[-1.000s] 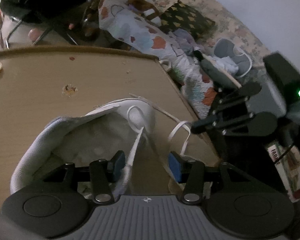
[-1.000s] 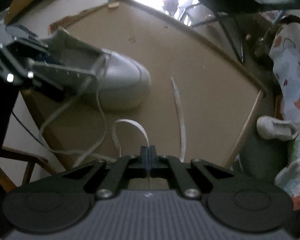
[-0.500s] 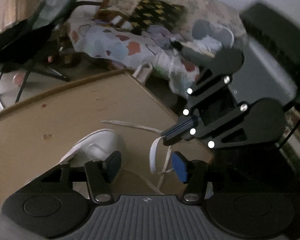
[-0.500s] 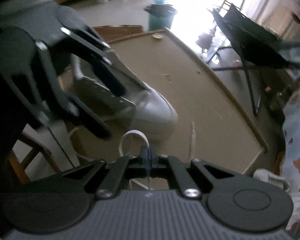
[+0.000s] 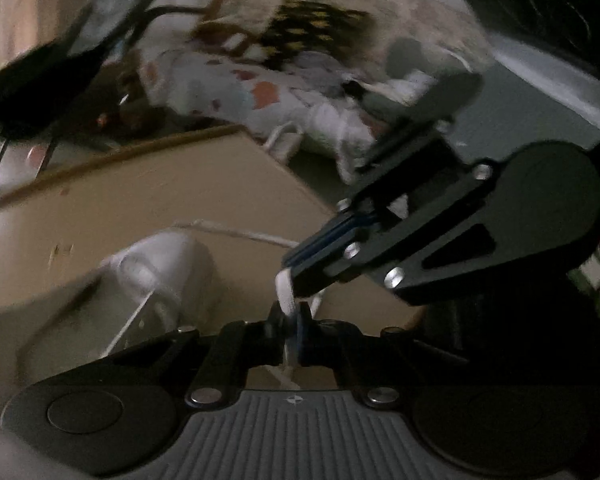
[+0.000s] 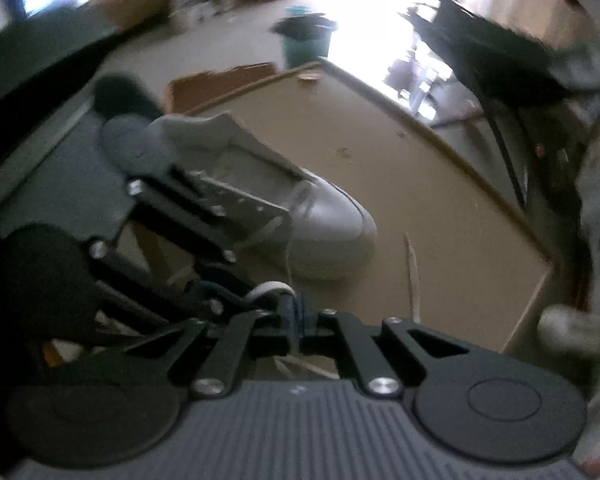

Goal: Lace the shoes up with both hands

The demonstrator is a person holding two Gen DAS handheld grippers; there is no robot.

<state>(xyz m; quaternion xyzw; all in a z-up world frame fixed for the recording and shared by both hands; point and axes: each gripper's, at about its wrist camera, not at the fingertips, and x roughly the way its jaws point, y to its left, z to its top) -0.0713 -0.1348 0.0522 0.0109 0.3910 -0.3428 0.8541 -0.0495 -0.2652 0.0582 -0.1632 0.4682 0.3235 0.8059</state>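
Pinching a white lace (image 5: 285, 292) between its blue pads, the left gripper (image 5: 290, 330) sits clamped at the bottom of its own view, jaws drawn right together on the flat strip. The right gripper (image 5: 296, 260) reaches in from the right in that view, its jaws also clenched on the same lace, so the short bit of strip runs between the two sets of tips, which stand just beside each other. In the right wrist view the right gripper (image 6: 296, 314) shows its pads pressed together with a small white loop of lace (image 6: 270, 290) curling out to the left of them, towards the left gripper (image 6: 220, 280), which comes in from the left and partly covers the shoe (image 6: 324, 232).

That white shoe lies on a tan table (image 5: 148, 200), toe (image 5: 168, 260) pointing away from the left wrist camera, close behind both sets of tips. More lace trails from its front across the board towards the table's edge. Beyond the table, blurred, lie a patterned quilt (image 5: 236, 88) and a dark cushion (image 5: 312, 32).
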